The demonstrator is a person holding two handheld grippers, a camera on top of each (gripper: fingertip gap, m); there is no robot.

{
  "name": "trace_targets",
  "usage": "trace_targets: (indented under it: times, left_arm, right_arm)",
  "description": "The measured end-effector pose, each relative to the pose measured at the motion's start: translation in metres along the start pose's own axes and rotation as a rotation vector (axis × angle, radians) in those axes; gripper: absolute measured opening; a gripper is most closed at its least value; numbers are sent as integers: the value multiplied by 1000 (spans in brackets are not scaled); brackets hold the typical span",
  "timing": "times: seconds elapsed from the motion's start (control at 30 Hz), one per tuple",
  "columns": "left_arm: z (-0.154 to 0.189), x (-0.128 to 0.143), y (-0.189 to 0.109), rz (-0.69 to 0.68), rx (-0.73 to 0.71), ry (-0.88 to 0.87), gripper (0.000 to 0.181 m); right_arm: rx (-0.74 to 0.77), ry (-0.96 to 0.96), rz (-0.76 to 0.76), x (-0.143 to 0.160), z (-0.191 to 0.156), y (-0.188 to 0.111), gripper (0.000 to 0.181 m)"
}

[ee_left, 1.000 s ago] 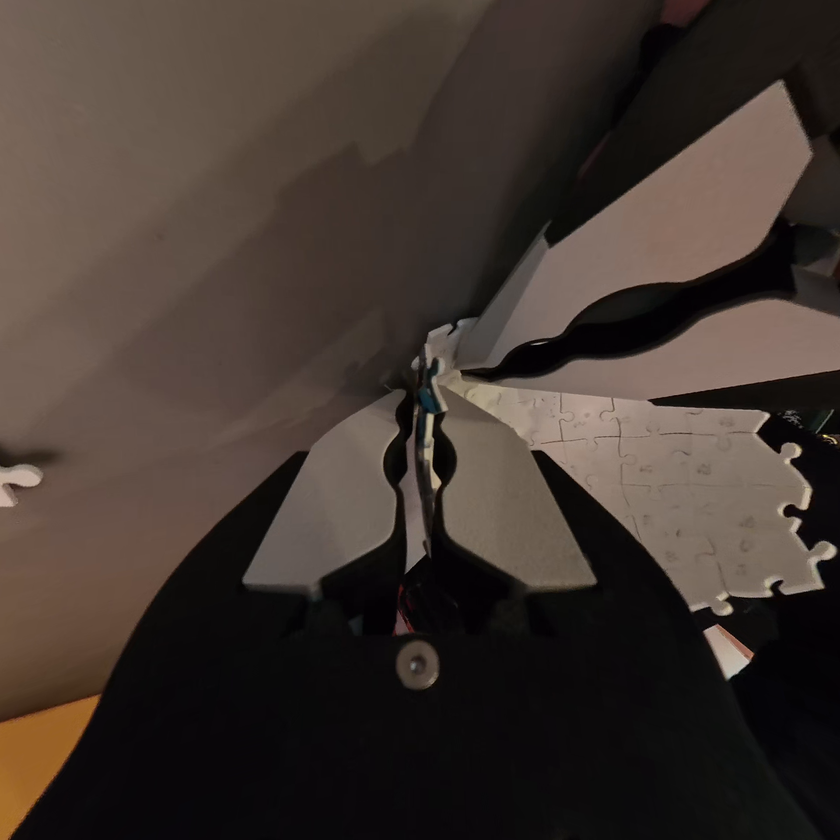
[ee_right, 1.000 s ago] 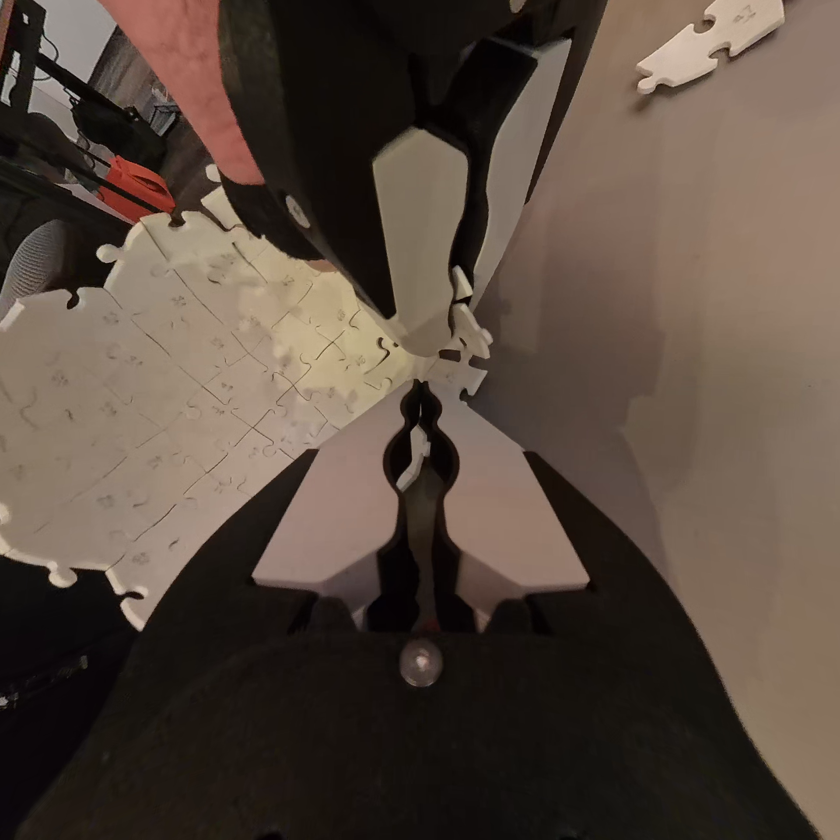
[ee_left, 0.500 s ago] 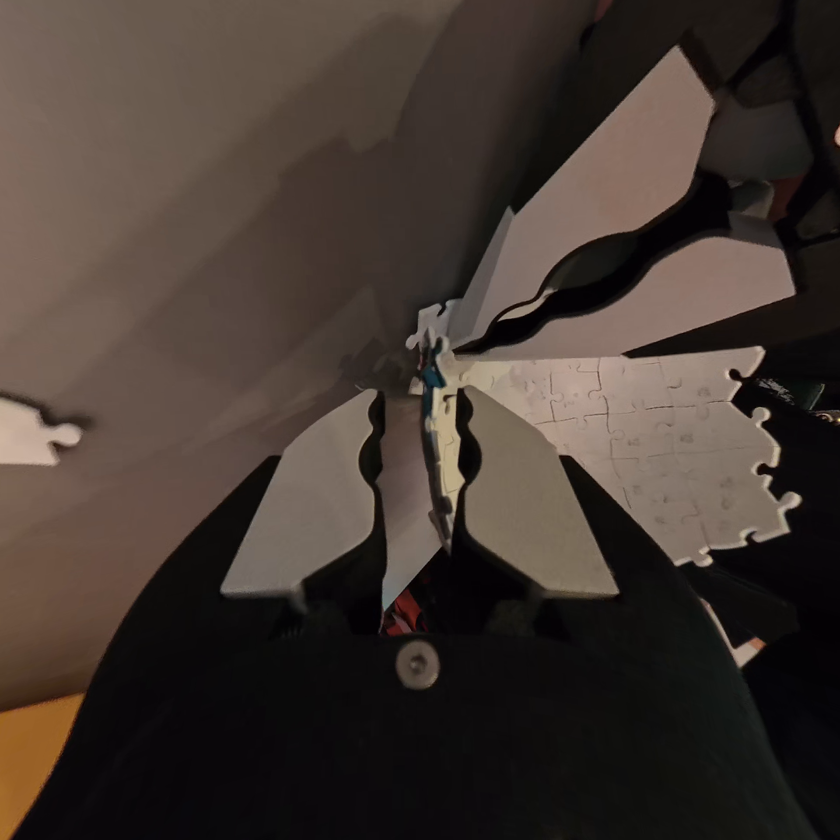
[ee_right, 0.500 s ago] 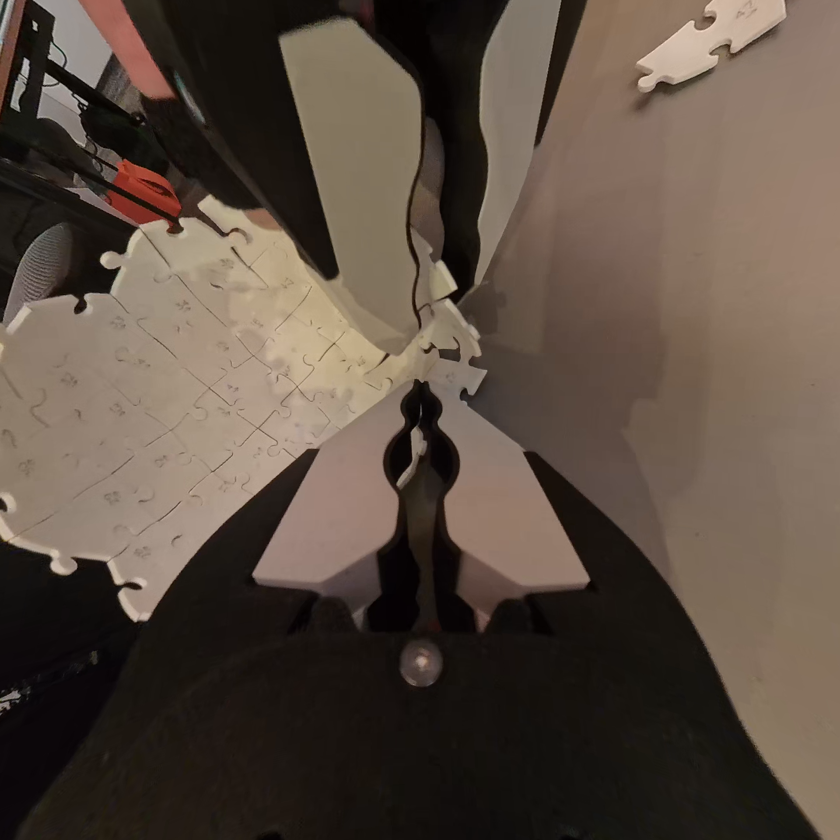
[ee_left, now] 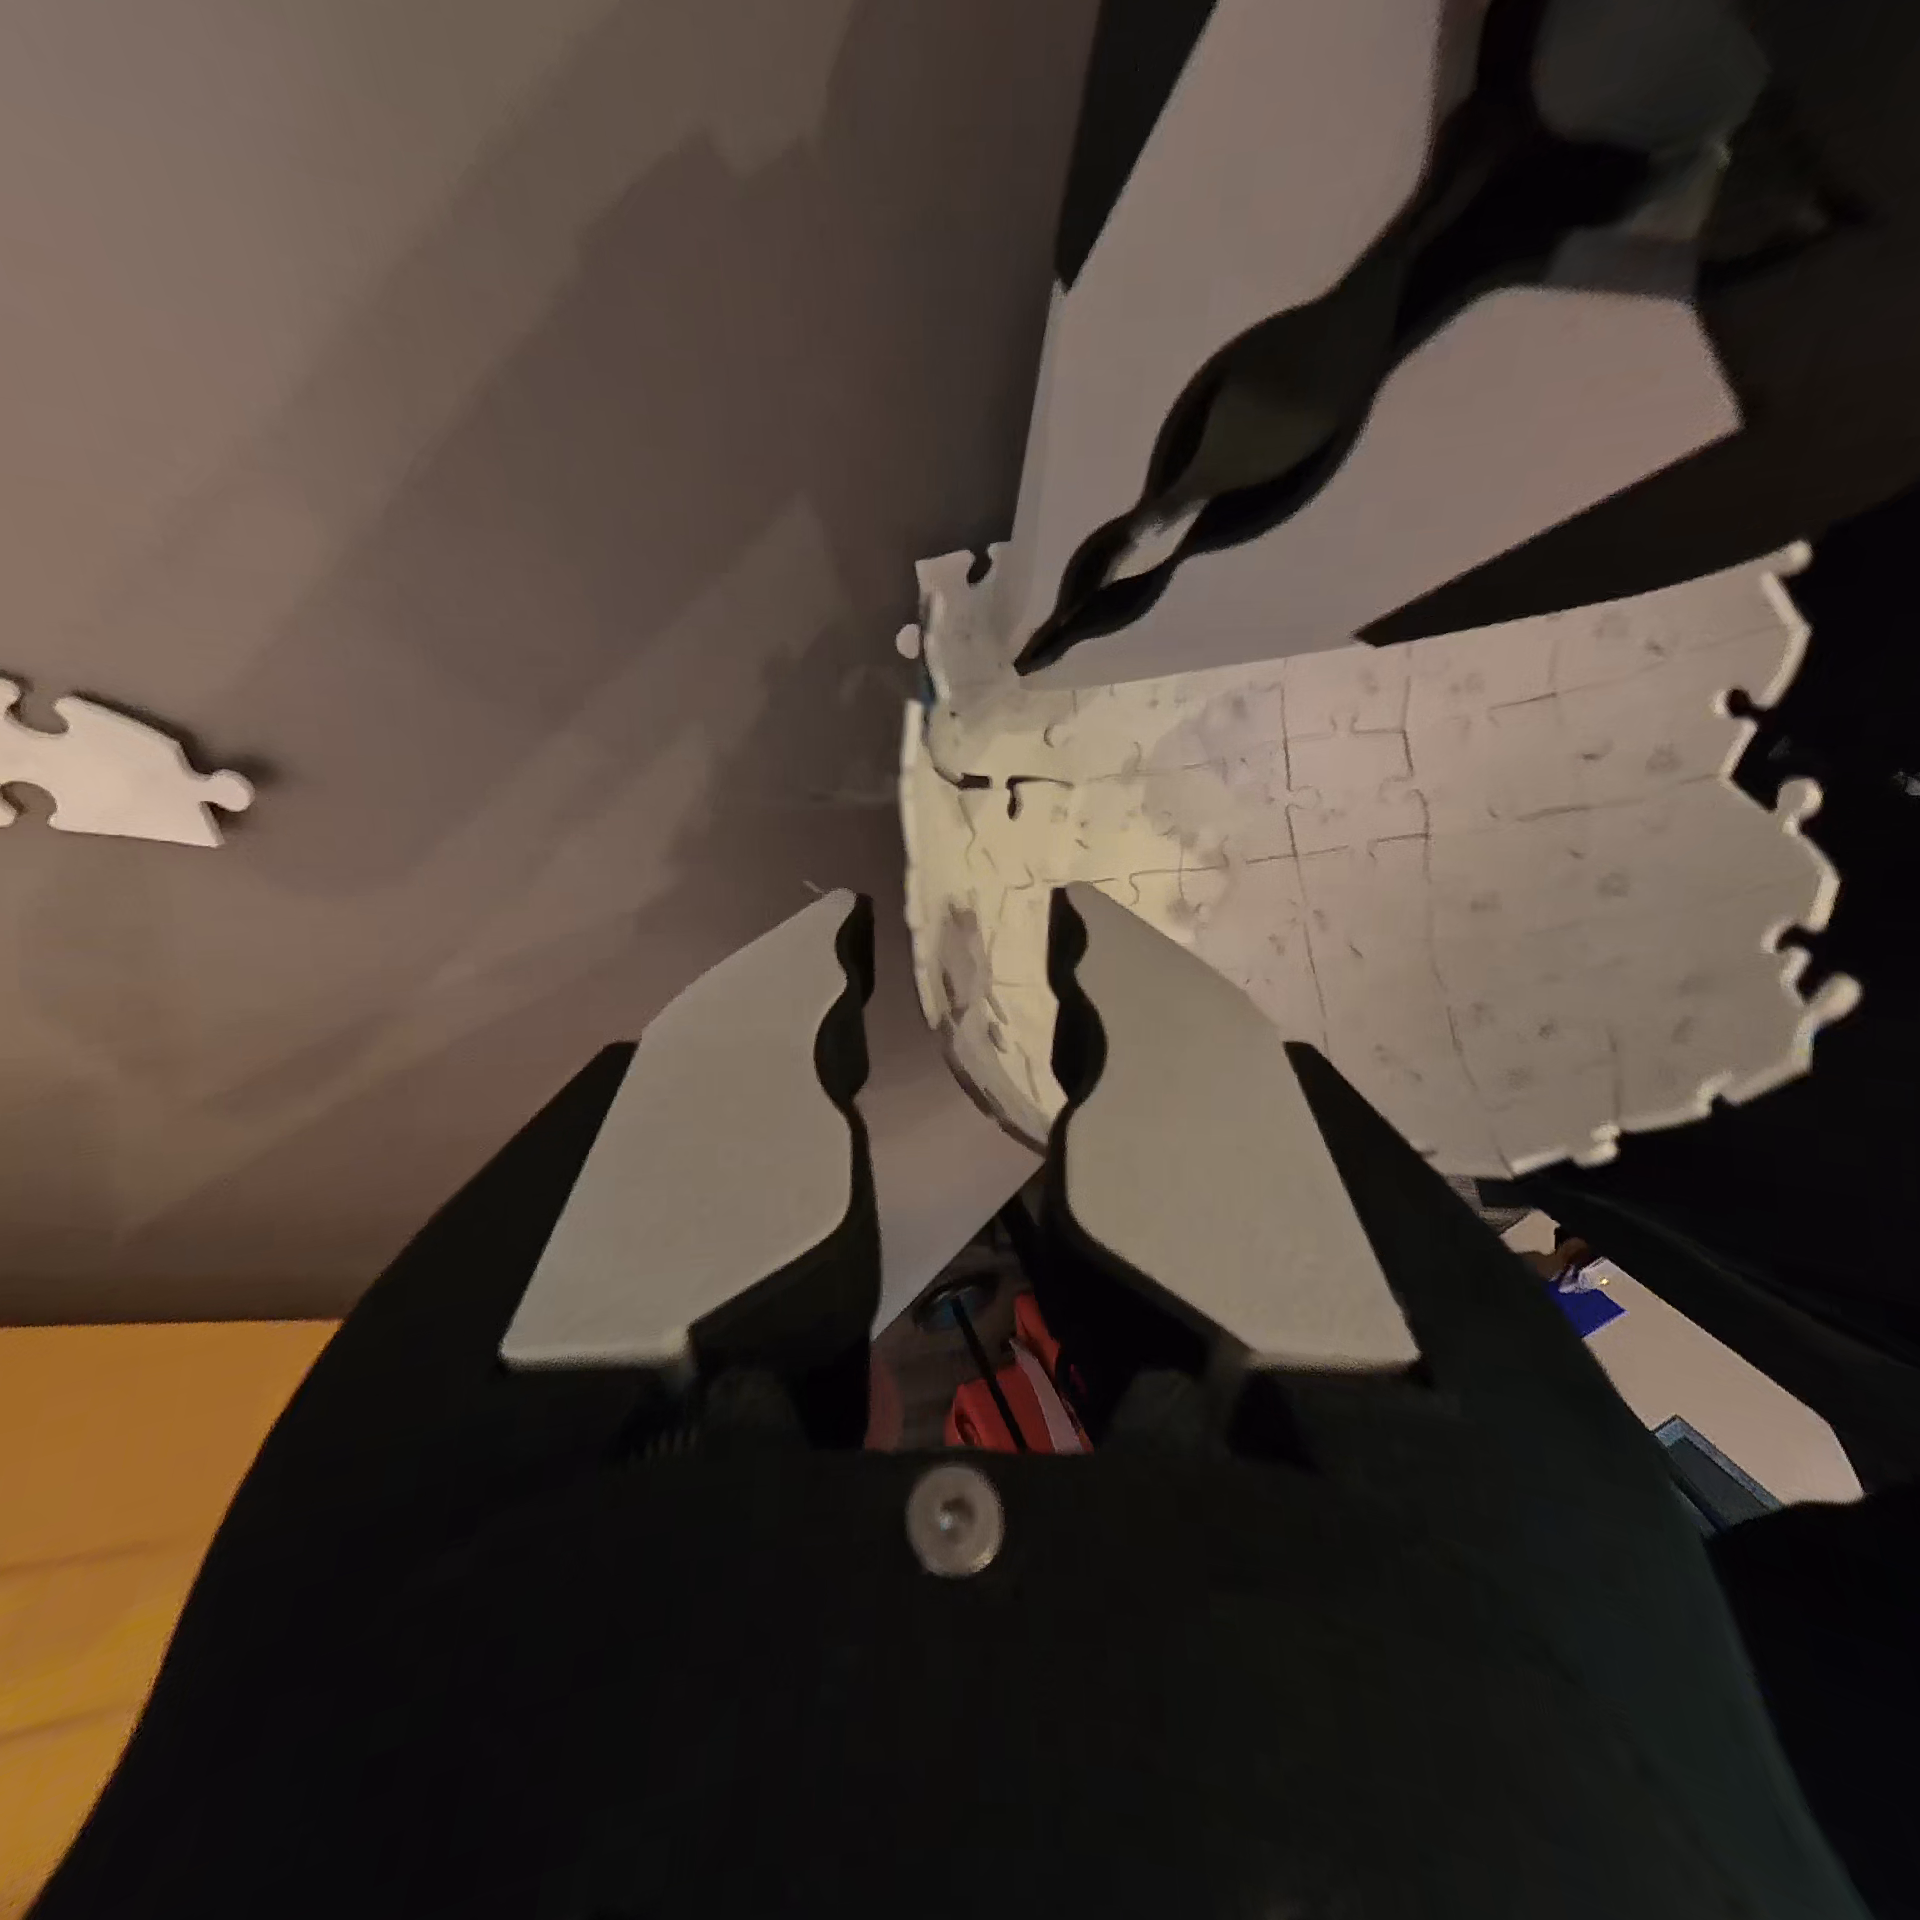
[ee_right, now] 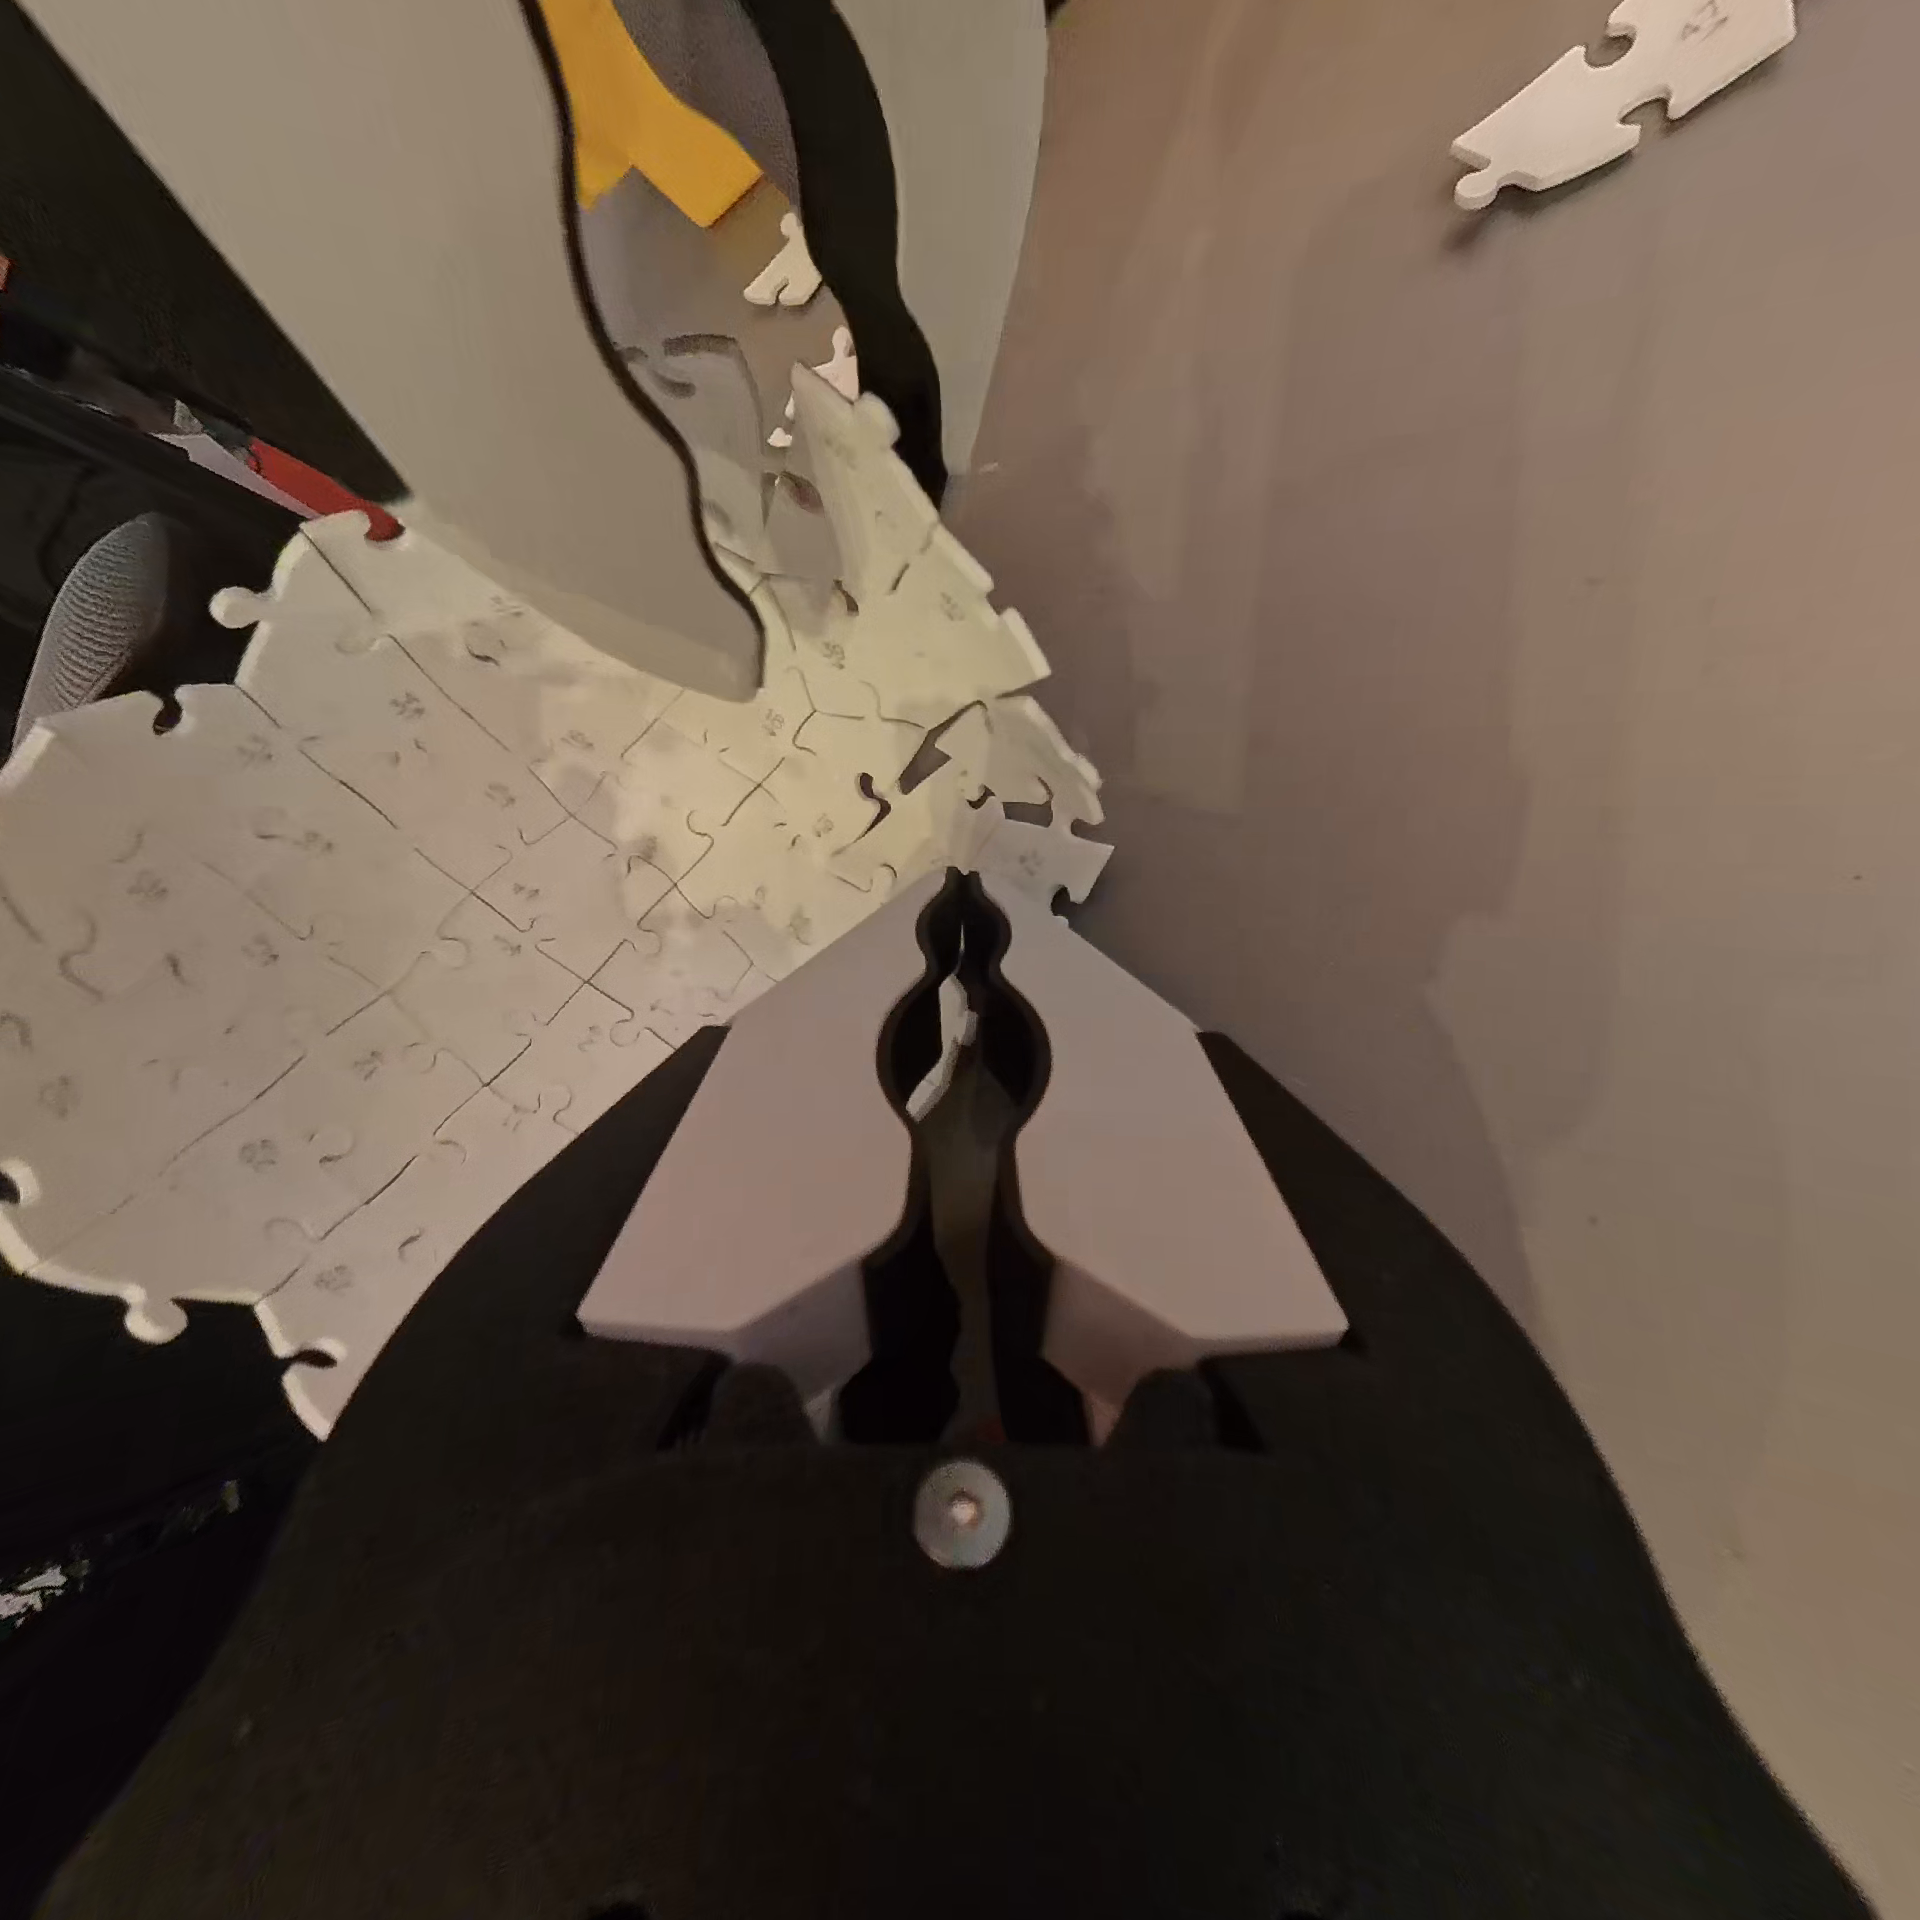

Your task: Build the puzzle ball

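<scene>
Pinching curved white jigsaw shell: smooth grey right tongs.

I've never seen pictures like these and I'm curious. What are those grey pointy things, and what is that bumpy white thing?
The grey pointy things are the fingers of two grabbers that a person holds, one in each hand. Each grabber has a camera looking along its fingers, so you get one picture from each. The left gripper is open and holds nothing. The right gripper is pinched shut on the edge of the puzzle shell. That bumpy white thing is a curved sheet of joined puzzle pieces, part of a puzzle ball, seen from its inside. A loose strip of joined pieces lies on the grey table, waiting to be added.
</scene>
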State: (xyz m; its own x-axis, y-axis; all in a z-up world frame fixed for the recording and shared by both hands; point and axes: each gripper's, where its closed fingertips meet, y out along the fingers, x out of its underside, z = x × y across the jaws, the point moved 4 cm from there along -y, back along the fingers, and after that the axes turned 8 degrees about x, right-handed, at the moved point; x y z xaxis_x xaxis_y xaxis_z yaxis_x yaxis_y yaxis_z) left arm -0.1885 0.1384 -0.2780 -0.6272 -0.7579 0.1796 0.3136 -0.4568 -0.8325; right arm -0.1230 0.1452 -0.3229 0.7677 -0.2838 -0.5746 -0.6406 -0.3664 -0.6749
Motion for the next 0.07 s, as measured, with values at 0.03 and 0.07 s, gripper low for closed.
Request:
trace_targets:
  times: [0.03,0.07]
  left_arm:
    - [-2,-1,2,-3,3,-7,28]
    - [-2,-1,5,-9,20,-6,23]
  right_arm:
    - [0,0,0,0,0,0,0]
    - [1,0,1,0,0,0,0]
